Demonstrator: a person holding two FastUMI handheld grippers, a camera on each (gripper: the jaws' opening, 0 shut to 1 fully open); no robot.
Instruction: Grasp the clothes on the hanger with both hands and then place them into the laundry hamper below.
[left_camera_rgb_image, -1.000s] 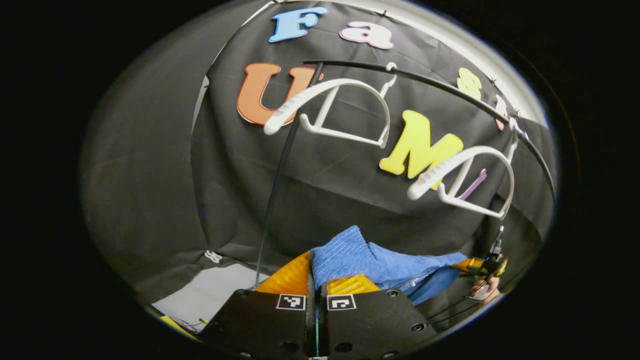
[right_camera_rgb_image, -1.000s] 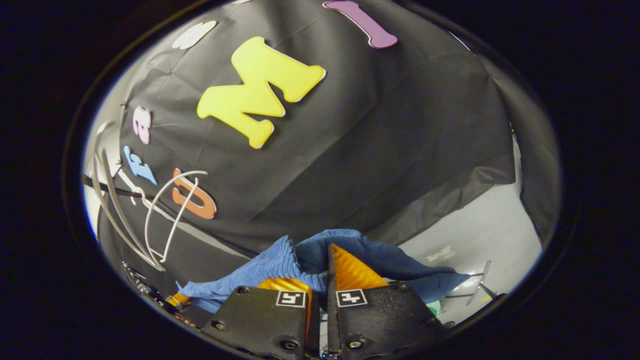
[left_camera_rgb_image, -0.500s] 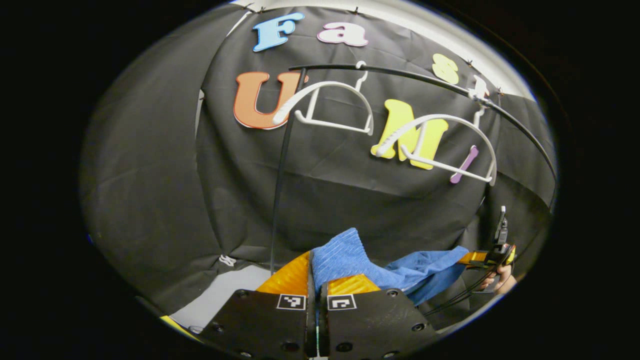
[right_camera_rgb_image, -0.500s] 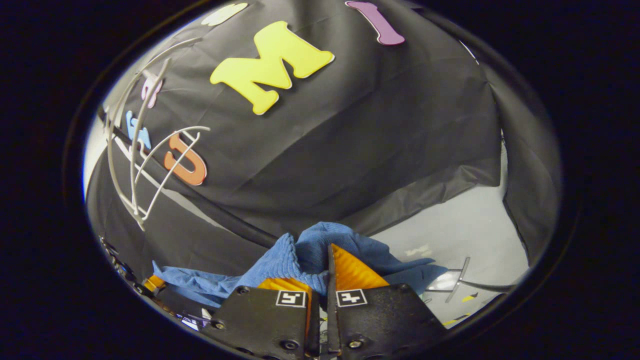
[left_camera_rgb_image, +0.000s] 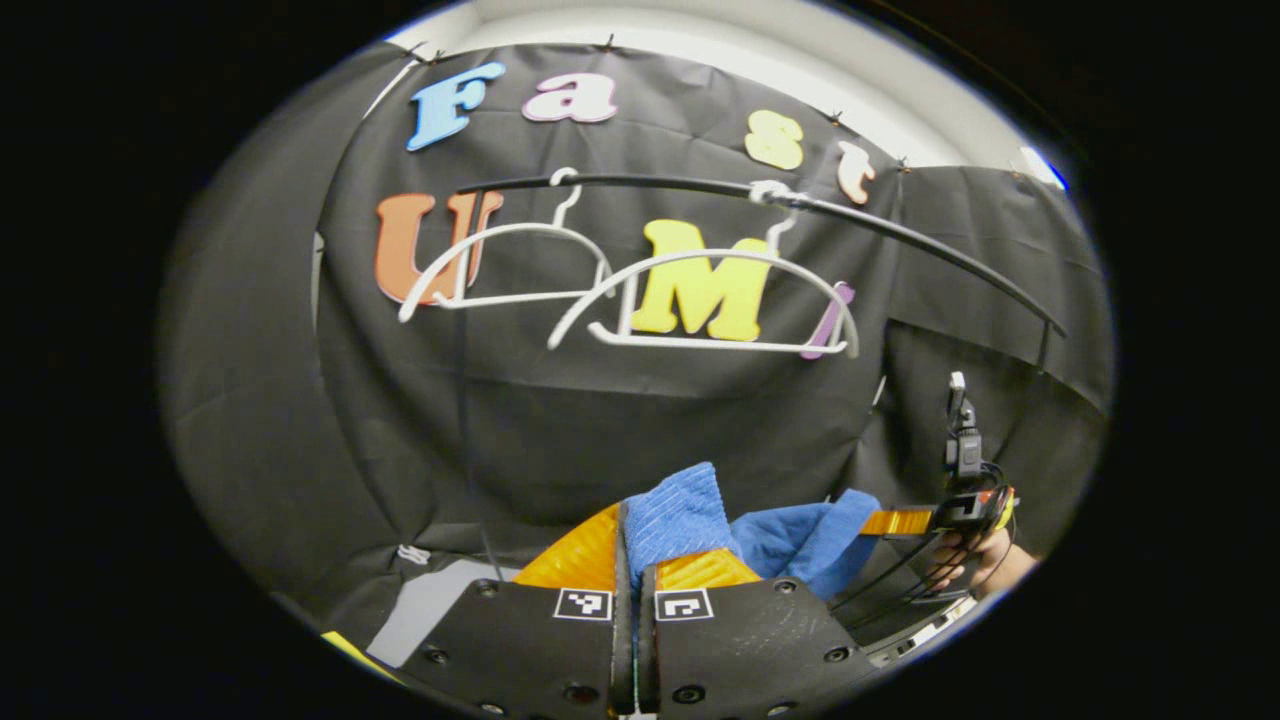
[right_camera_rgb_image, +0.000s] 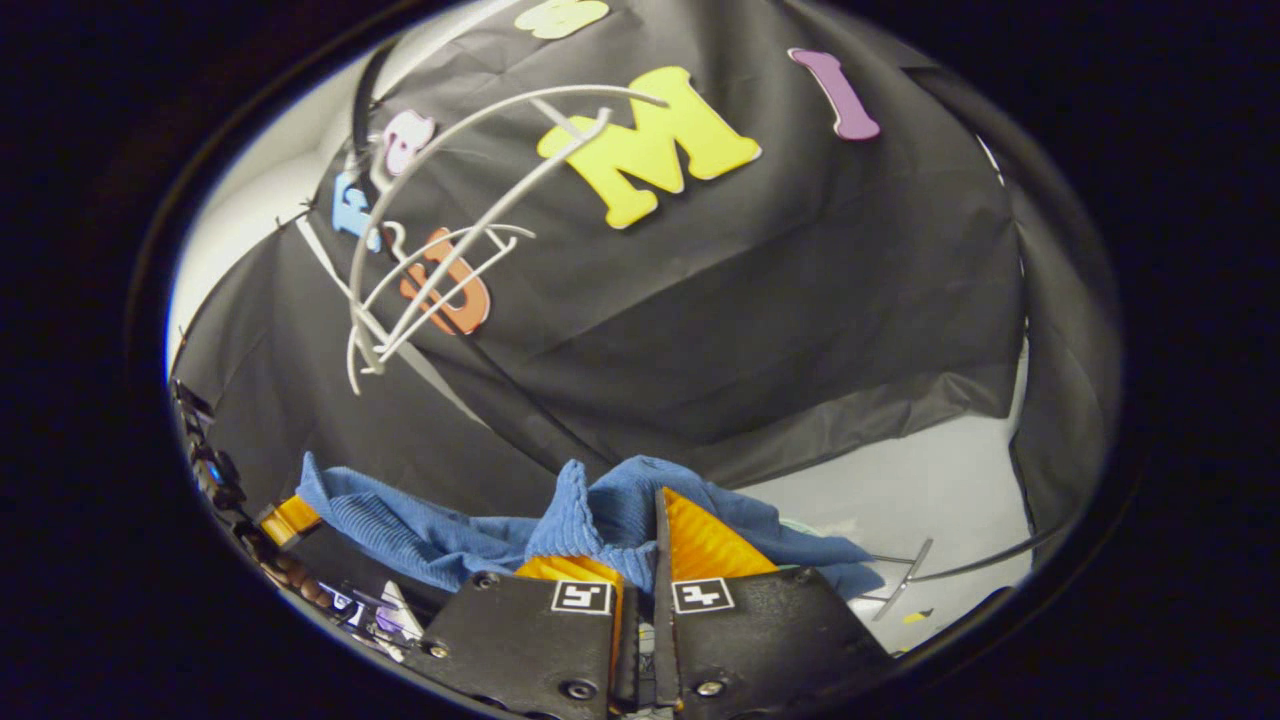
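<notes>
Clothes (left_camera_rgb_image: 790, 535), here one blue ribbed cloth, hang in the air between the two grippers, clear of both hangers and below the rail. In the left gripper view the cloth bunches up between the near fingers and runs right in soft folds to the other gripper. In the right gripper view the same cloth (right_camera_rgb_image: 440, 535) stretches left as a wrinkled band, its fine ribbing plain to see, and a loose fold spills to the right of the fingers.

Above the cloth a dark curved rail (left_camera_rgb_image: 760, 195) crosses the booth's black wall. Two white hangers (left_camera_rgb_image: 700, 300) hang from it side by side, both bare; in the right gripper view they (right_camera_rgb_image: 450, 260) show at the upper left, overlapping.

Left gripper (left_camera_rgb_image: 640, 545) is clenched on one end of the cloth, with the cloth pinched between both fingers. Right gripper (right_camera_rgb_image: 640, 535) is likewise clamped on the other end, cloth rising between its fingers. In the left gripper view the right gripper (left_camera_rgb_image: 900, 522) shows at the right edge, held by a hand (left_camera_rgb_image: 985, 565), with thin dark cables (left_camera_rgb_image: 890, 590) trailing beneath it.
</notes>
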